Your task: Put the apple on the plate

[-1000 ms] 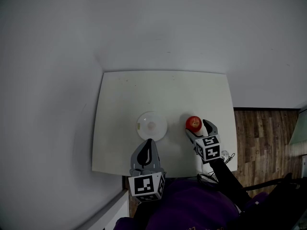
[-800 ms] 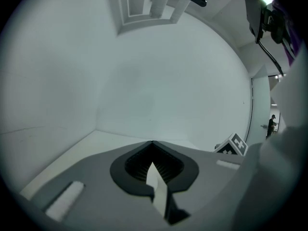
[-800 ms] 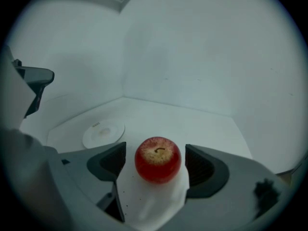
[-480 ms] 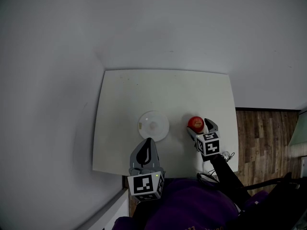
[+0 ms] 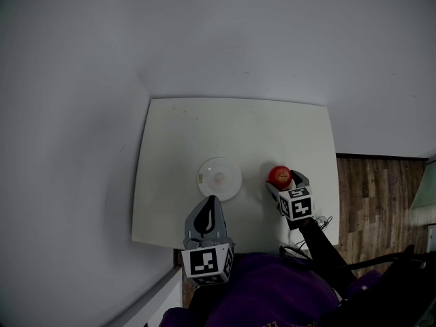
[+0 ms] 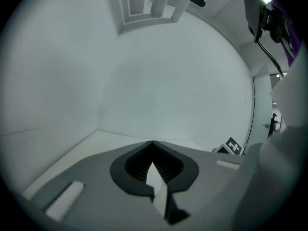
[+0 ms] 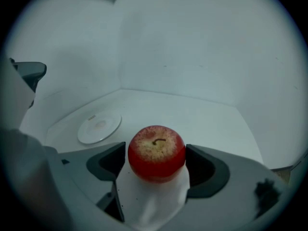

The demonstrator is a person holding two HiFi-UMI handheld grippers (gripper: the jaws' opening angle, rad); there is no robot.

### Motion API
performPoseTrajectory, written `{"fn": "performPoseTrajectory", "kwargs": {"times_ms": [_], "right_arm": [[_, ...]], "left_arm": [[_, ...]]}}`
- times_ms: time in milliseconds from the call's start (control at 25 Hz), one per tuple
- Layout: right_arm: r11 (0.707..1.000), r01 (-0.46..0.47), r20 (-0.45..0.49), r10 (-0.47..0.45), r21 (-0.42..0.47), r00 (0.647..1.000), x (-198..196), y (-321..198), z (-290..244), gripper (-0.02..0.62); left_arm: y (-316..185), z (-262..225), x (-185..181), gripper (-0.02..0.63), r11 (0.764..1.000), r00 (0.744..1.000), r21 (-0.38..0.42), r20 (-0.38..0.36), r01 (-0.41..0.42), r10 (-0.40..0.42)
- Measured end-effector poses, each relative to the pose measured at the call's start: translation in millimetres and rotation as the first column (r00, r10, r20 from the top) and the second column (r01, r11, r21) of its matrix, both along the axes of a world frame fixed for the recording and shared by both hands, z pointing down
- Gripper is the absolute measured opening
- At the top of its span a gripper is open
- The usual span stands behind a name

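Apple sits pinched btwn fingers of your right gripper, just right of the plate on the table. Your left gripper has its fingers closed together, nothing btwn them.

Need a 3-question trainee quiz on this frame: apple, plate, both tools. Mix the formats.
1. True or false: the red apple already lies on the round white plate.
2. The jaws of the left tool are: A) wide apart; B) together, with nothing between them; C) clamped on the plate's rim.
3. Fill in: the jaws of the right tool stand on either side of the ____.

Key
1. False: it stands on the white table, beside the plate and apart from it.
2. B
3. red apple
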State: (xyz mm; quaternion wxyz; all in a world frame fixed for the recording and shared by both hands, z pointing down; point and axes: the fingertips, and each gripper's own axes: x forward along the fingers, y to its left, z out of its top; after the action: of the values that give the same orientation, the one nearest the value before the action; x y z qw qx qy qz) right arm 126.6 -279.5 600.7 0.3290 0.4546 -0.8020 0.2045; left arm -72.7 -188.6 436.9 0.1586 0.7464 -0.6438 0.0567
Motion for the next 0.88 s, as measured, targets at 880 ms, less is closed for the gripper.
{"fn": "performPoseTrajectory", "kwargs": {"times_ms": [880], "right_arm": [[0.999,0.046,-0.065,-0.046,0.000,0.997,-1.9,-2.3,-4.3,0.379]], "left_arm": [[4.5,-3.0,-8.0,0.006,0.999,0.999,0.011,0.009,0.041,-0.041]]}}
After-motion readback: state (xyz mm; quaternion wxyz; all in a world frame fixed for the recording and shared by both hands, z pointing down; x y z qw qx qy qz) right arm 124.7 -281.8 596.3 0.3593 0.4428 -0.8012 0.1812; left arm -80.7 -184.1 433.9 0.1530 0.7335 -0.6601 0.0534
